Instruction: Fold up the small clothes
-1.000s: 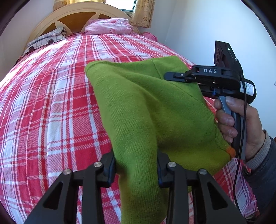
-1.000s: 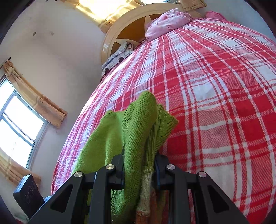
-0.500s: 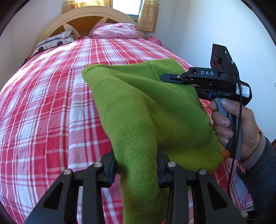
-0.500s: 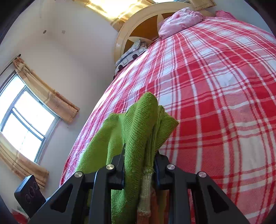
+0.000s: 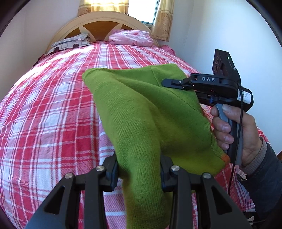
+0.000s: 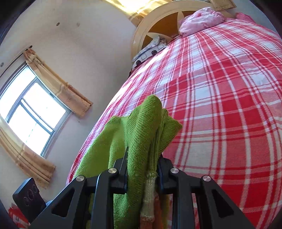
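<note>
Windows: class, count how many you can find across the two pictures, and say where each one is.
2. One window is behind the headboard, between curtains. Another window is on the side wall, also curtained. Others may lie out of view.

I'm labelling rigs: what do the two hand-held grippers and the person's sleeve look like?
Both are black. The left hand-held gripper has angular fingers with silver screws. The right hand-held gripper reads "DAS", with a grey handle, a black cable and a white sticker. The sleeve is dark, over a tan ribbed cuff.
</note>
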Available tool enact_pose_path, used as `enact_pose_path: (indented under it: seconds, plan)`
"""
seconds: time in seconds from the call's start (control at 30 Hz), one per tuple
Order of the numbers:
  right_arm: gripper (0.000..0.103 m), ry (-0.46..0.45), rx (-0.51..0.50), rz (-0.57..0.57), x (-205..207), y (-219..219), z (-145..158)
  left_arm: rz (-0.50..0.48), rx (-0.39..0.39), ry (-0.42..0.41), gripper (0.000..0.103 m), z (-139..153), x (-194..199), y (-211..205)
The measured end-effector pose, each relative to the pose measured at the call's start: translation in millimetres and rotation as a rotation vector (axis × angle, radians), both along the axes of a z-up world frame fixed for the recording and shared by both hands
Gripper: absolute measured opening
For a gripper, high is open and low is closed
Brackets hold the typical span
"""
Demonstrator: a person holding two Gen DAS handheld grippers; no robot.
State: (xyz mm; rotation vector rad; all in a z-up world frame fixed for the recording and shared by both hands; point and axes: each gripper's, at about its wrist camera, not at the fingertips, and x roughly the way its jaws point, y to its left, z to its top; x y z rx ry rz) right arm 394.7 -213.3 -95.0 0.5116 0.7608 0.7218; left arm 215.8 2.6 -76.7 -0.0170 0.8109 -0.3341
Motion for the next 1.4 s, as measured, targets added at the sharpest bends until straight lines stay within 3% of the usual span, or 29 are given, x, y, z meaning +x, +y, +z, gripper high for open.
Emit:
enact_pose_path:
  seconds: [0.67,1.4]
  plan:
    - [0.025,-0.026,0.005,0.194,-19.3,122.2,13.7,0.166,0.028,-0.038,0.037,7.8,-40.4,83.3]
    - [0.025,-0.027,-0.064,0.354,-27.6,235.0,13.1,0.288,0.078,-0.041,0.037,-2.1,-73.2,146.5]
